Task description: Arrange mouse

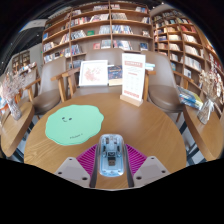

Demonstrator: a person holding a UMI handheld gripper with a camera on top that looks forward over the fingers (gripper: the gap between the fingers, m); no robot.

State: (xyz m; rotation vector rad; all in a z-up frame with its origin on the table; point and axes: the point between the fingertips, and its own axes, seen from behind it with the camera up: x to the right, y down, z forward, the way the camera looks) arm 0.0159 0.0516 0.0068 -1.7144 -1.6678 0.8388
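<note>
A: Gripper state?

B: Gripper (110, 168) at bottom centre of the frame, fingers pinched on the mouse (110, 156). Both purple pads (90, 157) sit against its sides, no gap that I can see.

A: Where's the mouse relative to the table?

B: Between the fingers, grey-silver, long axis pointing away from the camera. Can't tell whether it's touching the table (150, 125) or lifted slightly; the underside is hidden.

A: What's ahead of it?

B: Round wooden table. A light green mat (72, 126) with a wavy edge lies flat on it, left of centre in the frame, just beyond and left of the fingers. Apart from the mouse.

A: Further out?

B: Upper centre, far edge of the table: an upright sign stand (132, 78) and a white card (93, 72) left of it. Chairs (162, 95) around the table. Bookshelves (95, 30) fill the top of the frame, more rows at left and right.
</note>
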